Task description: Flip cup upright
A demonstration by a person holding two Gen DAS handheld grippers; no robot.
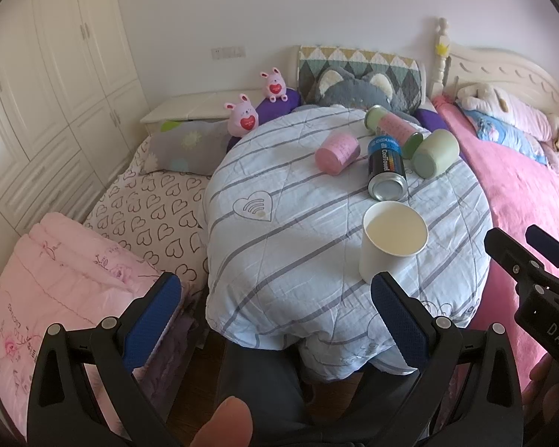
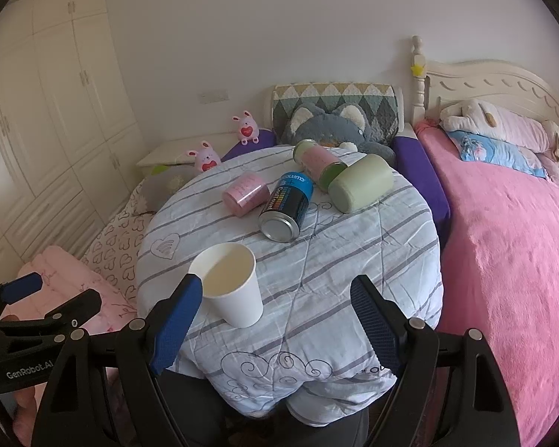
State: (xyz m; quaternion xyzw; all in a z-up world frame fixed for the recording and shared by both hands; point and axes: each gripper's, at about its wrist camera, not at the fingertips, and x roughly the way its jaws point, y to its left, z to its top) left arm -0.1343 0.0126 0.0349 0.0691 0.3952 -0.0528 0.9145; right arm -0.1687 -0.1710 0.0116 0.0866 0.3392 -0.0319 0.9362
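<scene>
A white paper cup point(image 1: 391, 242) stands upright, mouth up, on a round table covered by a striped quilt point(image 1: 298, 223); it also shows in the right wrist view point(image 2: 231, 285). My left gripper point(image 1: 275, 320) is open and empty, short of the table's near edge, its right finger just below the cup. My right gripper point(image 2: 275, 329) is open and empty, its left finger point(image 2: 179, 320) just in front of the cup, not gripping it.
Behind the cup lie a pink cup point(image 1: 337, 152), a blue-black can point(image 1: 387, 171), a green cup point(image 1: 436, 152) and a pink-green bottle point(image 1: 393, 124), all on their sides. Beds flank the table: pink blanket point(image 2: 503, 242) right, heart-print sheet point(image 1: 149, 216) left.
</scene>
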